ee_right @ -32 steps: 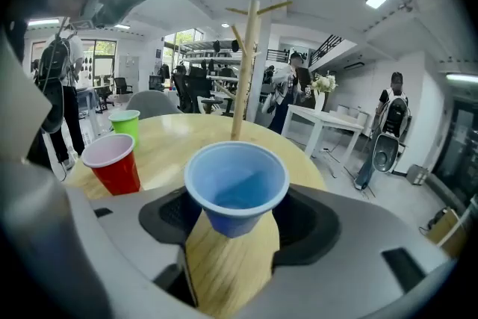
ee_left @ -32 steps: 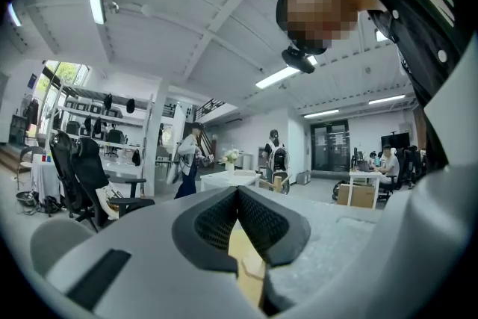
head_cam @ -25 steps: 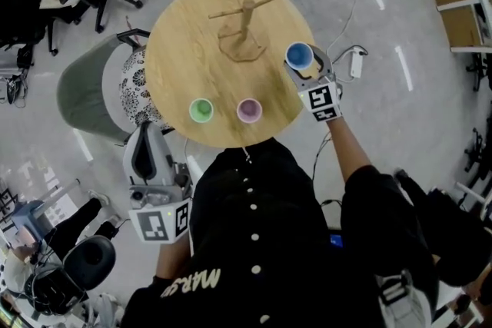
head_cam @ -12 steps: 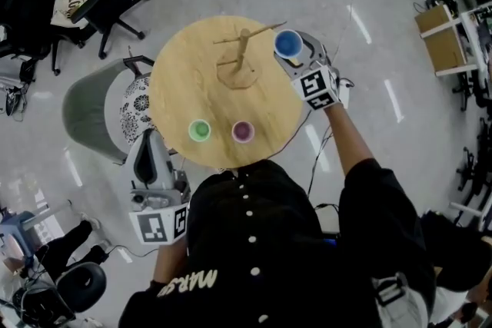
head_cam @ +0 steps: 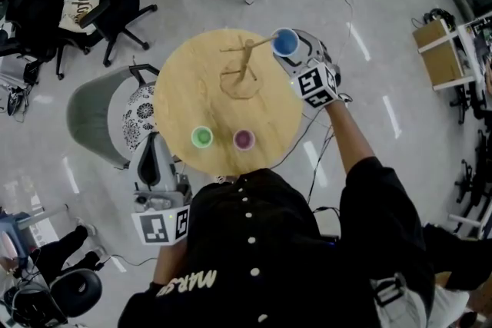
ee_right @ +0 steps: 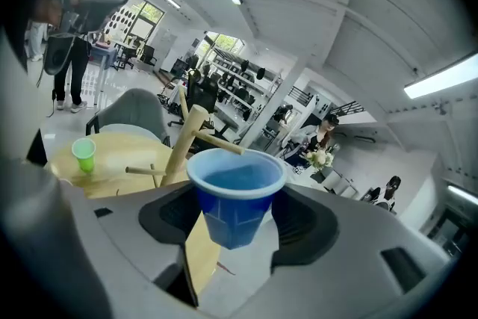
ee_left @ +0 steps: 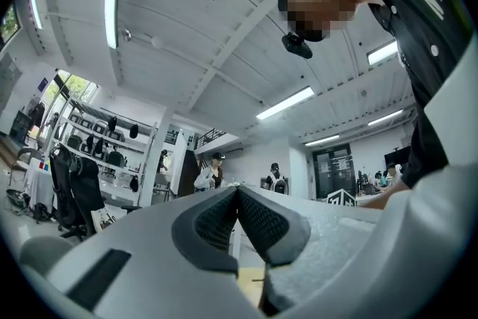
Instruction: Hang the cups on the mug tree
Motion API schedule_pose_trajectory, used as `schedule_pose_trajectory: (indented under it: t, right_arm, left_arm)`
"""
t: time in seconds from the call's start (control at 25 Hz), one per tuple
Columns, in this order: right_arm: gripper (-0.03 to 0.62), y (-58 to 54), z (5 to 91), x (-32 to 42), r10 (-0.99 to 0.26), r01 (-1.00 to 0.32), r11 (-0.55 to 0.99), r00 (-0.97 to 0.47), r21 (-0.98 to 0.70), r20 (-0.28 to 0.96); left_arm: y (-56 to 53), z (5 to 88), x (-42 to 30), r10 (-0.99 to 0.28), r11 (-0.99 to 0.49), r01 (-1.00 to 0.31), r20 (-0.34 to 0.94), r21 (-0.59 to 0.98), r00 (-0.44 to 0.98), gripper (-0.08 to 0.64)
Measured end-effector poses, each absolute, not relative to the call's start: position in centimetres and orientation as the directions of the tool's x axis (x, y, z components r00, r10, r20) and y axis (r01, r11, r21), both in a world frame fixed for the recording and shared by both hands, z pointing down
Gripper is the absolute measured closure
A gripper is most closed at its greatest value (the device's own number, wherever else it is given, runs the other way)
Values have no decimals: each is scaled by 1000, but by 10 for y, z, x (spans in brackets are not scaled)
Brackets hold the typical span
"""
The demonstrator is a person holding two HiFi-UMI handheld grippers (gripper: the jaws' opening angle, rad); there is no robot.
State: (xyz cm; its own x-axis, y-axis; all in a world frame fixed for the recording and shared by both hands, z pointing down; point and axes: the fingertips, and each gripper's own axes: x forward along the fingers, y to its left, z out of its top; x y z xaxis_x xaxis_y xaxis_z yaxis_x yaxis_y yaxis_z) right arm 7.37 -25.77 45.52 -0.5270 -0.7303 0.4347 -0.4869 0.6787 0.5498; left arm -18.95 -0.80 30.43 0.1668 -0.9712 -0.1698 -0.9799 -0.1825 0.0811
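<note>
The right tongs (ee_right: 237, 224) grip the blue cup (ee_right: 235, 194) by its lower walls, upright, near a peg of the mug tree (ee_right: 179, 149). It looks like thin, light plastic that would dent easily, so a gentle mid-wall hold suits it. The left tongs (ee_left: 237, 198) are closed and empty, off the surface (head_cam: 223, 111).

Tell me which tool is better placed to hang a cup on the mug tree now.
Right. The right tool grips the blue cup beside an upper peg of the mug tree; the left tool is shut, empty, and off the near edge of the table.
</note>
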Motion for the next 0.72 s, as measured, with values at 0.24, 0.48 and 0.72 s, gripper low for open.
schedule_pose_trajectory:
  t: [0.24,0.48,0.72]
  right_arm:
    - [296,-255,439,65,-738,-423,658,-527,623,422]
    - [296,-254,437,47,-733,-313,640,-523,702,435]
    - [296,-251,451,31,-719,-94,598,-501,796,481]
  left_arm:
    - [-2,302,-194,-970,-180,-980,-178,84,163,565]
    - [3,303,-200,-970,-178,-980,-184,92,159,565]
    - [7,302,-203,-972,-167,-982,-182,91,148,565]
